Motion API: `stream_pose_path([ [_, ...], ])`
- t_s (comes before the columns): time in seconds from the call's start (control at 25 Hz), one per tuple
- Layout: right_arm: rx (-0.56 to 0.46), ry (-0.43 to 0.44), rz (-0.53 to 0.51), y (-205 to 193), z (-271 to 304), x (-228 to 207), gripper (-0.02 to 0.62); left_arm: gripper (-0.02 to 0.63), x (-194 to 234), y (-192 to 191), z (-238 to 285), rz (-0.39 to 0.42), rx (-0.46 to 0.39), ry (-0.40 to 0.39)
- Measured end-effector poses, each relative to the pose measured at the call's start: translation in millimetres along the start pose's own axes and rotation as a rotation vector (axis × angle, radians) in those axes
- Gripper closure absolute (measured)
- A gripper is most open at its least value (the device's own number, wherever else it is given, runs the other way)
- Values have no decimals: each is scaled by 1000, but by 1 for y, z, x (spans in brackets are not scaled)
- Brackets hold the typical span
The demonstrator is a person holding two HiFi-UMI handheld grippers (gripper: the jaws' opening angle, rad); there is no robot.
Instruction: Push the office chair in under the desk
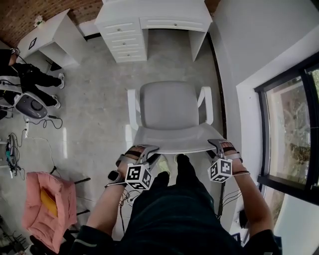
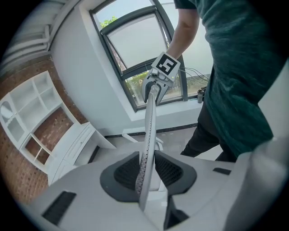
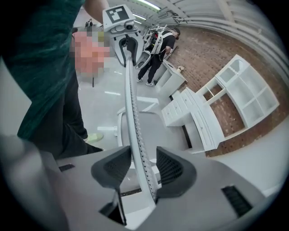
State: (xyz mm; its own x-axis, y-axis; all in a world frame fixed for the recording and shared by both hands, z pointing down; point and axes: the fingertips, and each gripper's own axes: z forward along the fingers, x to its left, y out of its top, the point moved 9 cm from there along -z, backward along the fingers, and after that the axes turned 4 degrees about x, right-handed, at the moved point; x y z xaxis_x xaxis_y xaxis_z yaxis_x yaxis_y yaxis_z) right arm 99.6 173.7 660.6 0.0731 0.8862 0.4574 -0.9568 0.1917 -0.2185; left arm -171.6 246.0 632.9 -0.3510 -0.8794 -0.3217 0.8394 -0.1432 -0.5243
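Left gripper (image 2: 146,168) pinching chair backrest (image 2: 149,122), right gripper (image 3: 143,169) jaws wide astride it; pink bag (image 1: 61,193) only in head view

Just grey concrete floor (image 1: 94,109) carrying everything here: white office chair (image 1: 168,107) sitting mid-room, white desk (image 1: 154,15) standing just beyond it, smaller table (image 1: 50,37) sitting off left, cables (image 1: 35,137) trailing near a pink bundle (image 1: 50,204).

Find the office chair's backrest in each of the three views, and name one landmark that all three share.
Head view: the backrest is a pale band across the lower centre, below the seat.
Left gripper view: a thin edge-on strip rising from between the jaws, centre.
Right gripper view: a thin perforated strip rising from between the jaws, centre.
Shared landmark: the white desk, top, lower left, centre right.
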Motion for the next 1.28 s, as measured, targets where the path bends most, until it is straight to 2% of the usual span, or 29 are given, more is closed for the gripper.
stream_pose_path([
  [0.16, 23, -18, -61, -7, 11, 4, 473, 499, 0, 3, 6, 76, 32, 3],
  [0.28, 21, -28, -70, -8, 12, 5, 481, 495, -2, 2, 12, 107, 66, 30],
  [0.4, 22, -13, -61, -7, 13, 1, 482, 495, 1, 2, 15, 95, 81, 36],
  [0.56, 28, -6, -31, -5, 17, -1, 480, 497, 11, 1, 17, 72, 95, -19],
  [0.88, 32, -3, 24, 1, 29, -13, 474, 490, 39, -5, 26, 35, 133, -41],
  [1.28, 81, -13, 45, -15, 46, -43, 474, 491, 67, 9, 51, 48, 124, -50],
])
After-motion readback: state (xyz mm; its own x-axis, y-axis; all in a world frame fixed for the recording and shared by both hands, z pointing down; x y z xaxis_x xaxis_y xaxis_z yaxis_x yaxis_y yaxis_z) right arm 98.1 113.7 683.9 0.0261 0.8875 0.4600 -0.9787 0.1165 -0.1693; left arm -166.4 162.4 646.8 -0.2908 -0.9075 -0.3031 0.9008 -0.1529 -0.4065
